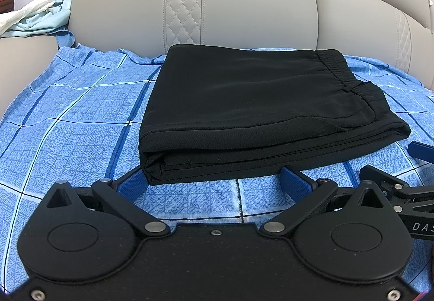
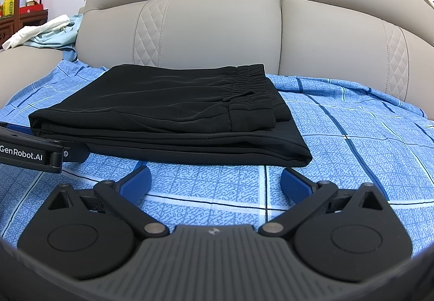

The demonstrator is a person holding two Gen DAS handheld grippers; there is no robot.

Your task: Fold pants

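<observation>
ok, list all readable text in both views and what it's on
"GenRobot.AI": on the left gripper's black body, seen in the right wrist view; first letter partly cut off.
"DAS": on the right gripper's body at the left wrist view's edge; cut off there.
Bottle and red box labels: too small to read.

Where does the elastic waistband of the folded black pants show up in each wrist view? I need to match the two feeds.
Left wrist view: the waistband is at the pants' upper right, right of centre.
Right wrist view: the waistband sits upper middle, at the stack's far right end.
Shared landmark: the quilted diamond strip on the sofa back, seen behind the pants in both.
</observation>
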